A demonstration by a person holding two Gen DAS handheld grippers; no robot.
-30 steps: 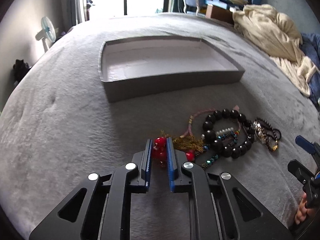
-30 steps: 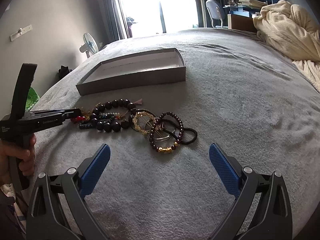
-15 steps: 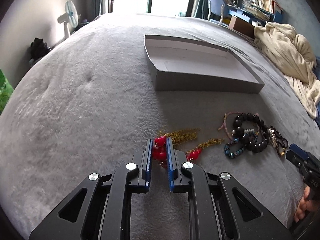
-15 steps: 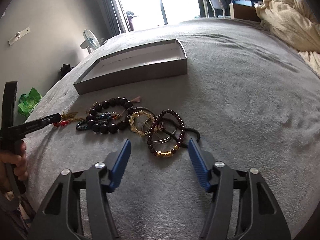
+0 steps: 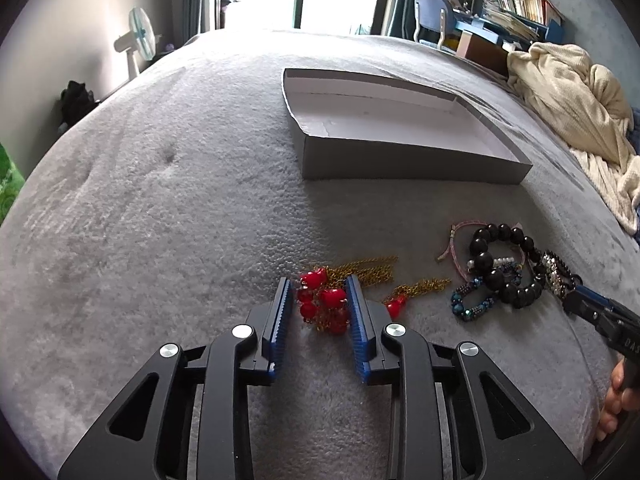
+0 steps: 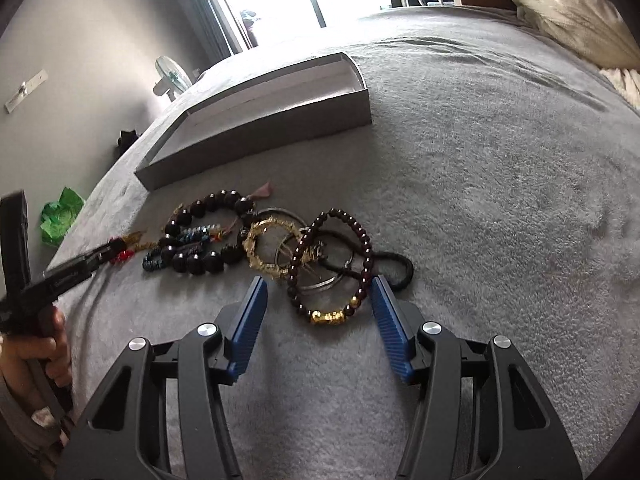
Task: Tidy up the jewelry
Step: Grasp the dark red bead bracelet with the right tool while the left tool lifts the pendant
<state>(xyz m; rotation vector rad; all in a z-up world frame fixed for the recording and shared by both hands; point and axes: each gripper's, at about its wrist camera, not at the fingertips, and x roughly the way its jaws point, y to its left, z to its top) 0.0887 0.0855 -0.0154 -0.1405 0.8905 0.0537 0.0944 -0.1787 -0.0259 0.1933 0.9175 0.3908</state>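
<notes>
A red-bead and gold-chain necklace (image 5: pixel 322 304) lies on the grey bed between the jaws of my left gripper (image 5: pixel 319 286), which stand open around it without clamping. My right gripper (image 6: pixel 318 284) is open, its jaws on either side of a dark red bead bracelet with a gold charm (image 6: pixel 340 268). A black bead bracelet (image 5: pixel 504 260) (image 6: pixel 208 236), a blue bead bracelet (image 5: pixel 472 300) and a gold bracelet (image 6: pixel 264 248) lie in the pile. An empty grey box (image 5: pixel 400 128) (image 6: pixel 256 116) sits beyond.
A cream blanket (image 5: pixel 580 108) is heaped at the right of the bed. A fan (image 5: pixel 136 44) stands by the left wall, and a chair (image 5: pixel 432 16) and desk by the window. Green paper (image 6: pixel 60 216) lies on the floor.
My left gripper dragged the red necklace left, away from the pile, then opened its jaws. My right gripper moved forward to the dark red bracelet and narrowed its jaws.
</notes>
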